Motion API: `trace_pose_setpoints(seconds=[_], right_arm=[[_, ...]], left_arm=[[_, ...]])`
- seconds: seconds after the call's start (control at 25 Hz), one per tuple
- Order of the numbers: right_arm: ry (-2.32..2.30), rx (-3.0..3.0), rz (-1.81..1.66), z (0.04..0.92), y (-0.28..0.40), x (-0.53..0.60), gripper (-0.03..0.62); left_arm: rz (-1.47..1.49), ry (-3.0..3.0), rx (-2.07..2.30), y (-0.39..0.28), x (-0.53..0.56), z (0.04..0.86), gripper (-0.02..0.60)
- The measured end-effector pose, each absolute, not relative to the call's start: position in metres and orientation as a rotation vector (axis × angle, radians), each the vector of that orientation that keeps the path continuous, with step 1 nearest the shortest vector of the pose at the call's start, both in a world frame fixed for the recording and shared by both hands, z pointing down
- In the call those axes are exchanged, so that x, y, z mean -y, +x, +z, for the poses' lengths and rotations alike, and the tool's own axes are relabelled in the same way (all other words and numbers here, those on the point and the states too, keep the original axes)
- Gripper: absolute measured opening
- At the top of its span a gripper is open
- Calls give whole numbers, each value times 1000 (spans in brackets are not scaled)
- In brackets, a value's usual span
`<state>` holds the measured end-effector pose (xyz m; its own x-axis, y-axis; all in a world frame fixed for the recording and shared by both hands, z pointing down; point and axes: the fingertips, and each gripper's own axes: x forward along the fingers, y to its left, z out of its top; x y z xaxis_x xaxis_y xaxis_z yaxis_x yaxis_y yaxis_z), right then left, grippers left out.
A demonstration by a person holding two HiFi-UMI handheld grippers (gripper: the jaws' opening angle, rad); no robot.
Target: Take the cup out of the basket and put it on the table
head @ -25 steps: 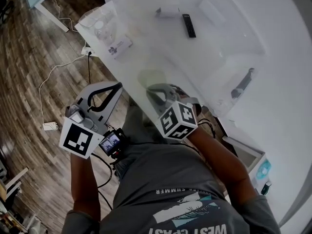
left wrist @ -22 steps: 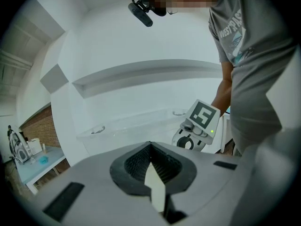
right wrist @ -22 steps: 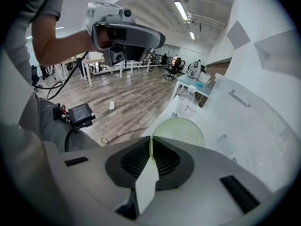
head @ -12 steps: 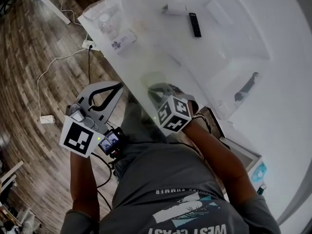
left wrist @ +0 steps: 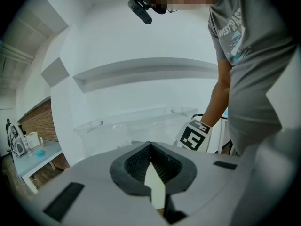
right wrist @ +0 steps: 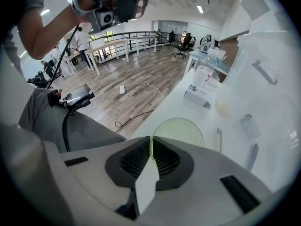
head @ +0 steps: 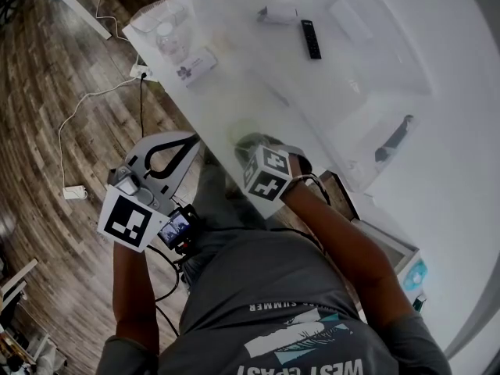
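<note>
A pale green cup (head: 244,130) (right wrist: 181,130) is at the near edge of the white table (head: 258,84). My right gripper (head: 250,142) (right wrist: 150,144) is shut on its rim, and a thin green edge shows between the jaws. I cannot tell whether the cup's base rests on the table. My left gripper (head: 190,137) (left wrist: 150,145) hangs off the table over the wooden floor, shut and holding nothing. A clear plastic basket (head: 383,127) (left wrist: 136,124) stands on the table to the right with a dark tool inside.
A black remote (head: 310,39), a white box (head: 197,65) and a clear container of bottles (head: 162,28) lie further back on the table. Cables (head: 94,104) and a power strip (head: 74,193) lie on the floor at left. My own body is close below.
The right gripper has turned and shifted a little left and toward the table, still shut on the cup. The left gripper has barely moved.
</note>
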<state>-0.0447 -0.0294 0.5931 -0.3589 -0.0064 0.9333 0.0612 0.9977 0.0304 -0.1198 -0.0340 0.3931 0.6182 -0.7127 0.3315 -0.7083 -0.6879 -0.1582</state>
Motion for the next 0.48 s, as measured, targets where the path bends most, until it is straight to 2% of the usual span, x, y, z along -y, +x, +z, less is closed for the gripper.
trace_pose_setpoints(seconds=[0.4, 0.48], right_arm=[[-67, 1886, -71, 602, -45, 27, 34], [-77, 1886, -67, 601, -45, 26, 53]], left_arm=[[-589, -2822, -1218, -118, 33, 392, 8], [-594, -2819, -1211, -119, 34, 390, 8]])
